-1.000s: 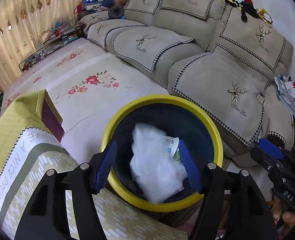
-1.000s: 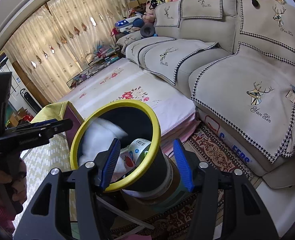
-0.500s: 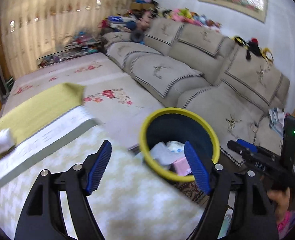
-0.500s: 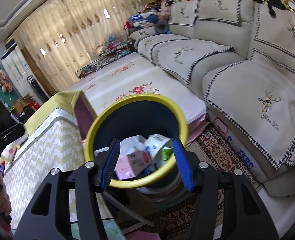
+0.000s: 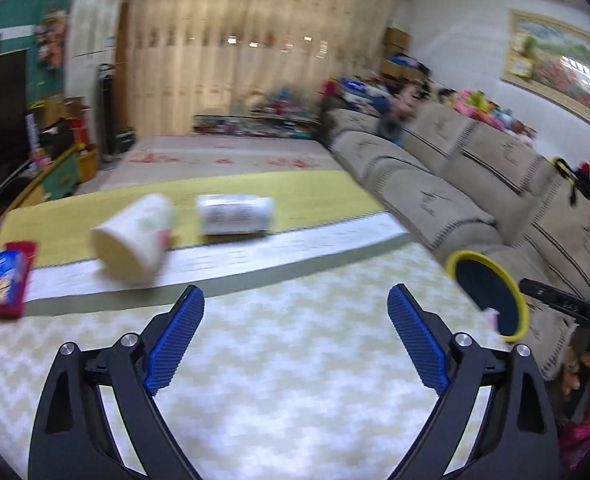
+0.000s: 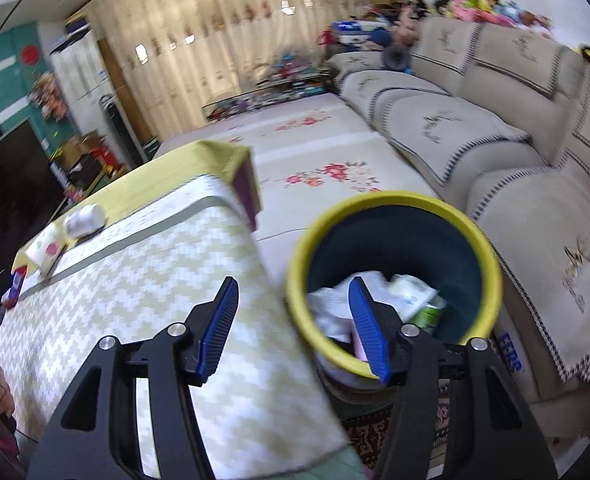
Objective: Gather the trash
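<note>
Trouble looked most likely at the tipped white paper cup (image 5: 133, 238), which lay on its side at about ten o'clock from the left gripper (image 5: 295, 338) on the yellow-and-white zigzag tablecloth (image 5: 295, 360); being round and light, it could have rolled away if one blue fingertip nudged it before the other arrived. The left jaws were opening wide with nothing between them. Just beside the cup, toward twelve o'clock, lay a white cylindrical container with a printed label (image 5: 235, 214), equally free to roll, and at nine o'clock a flat blue-and-red packet (image 5: 5, 284) sat near the table edge (a careless sweep might have pushed it off). The right gripper (image 6: 293, 322) was also empty, its jaws opening slightly, with the yellow-rimmed dark bin (image 6: 395, 200) at about one o'clock, already holding crumpled paper and cartons. Both views were blurred, so a rushed, misjudged grasp seemed a real risk.
</note>
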The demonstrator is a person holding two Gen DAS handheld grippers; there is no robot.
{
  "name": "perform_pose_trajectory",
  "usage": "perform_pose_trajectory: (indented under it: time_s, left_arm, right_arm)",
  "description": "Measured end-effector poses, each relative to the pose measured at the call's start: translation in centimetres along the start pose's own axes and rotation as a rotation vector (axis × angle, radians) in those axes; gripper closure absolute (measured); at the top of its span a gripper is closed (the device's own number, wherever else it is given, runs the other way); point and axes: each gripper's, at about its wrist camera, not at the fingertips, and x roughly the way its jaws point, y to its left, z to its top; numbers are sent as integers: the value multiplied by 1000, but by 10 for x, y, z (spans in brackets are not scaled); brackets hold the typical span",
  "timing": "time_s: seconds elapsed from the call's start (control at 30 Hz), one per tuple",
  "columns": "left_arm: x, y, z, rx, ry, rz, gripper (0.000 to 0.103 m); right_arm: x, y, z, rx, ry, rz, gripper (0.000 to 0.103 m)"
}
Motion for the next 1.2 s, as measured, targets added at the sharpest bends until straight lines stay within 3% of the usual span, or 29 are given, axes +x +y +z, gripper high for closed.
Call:
perform_pose_trajectory:
  time_s: [0.1, 0.33, 0.53, 0.7, 0.9, 1.2]
  left_arm:
    - [-9, 40, -6, -42, -28, 58, 9]
    - [-21, 82, -12, -128, -110, 122, 6]
    - [-21, 78, -18, -100, -111, 160, 5]
    - [-17, 83, -18, -142, -113, 168, 5]
    - [-7, 105, -23, -249, -75, 141, 5]
    - [3, 112, -27, -270, -55, 146, 5]
  right_arm:
    - [10, 34, 9, -66, 12, 37, 47]
    - [42, 130, 29, -270, 31, 130, 44]
    - [80, 205, 49, -391, 73, 217, 42]
    - [105, 261, 61, -397, 96, 268, 28]
    - [142, 308, 71, -377, 123, 224, 21]
    - [190, 335, 79, -342, 148, 96, 18]
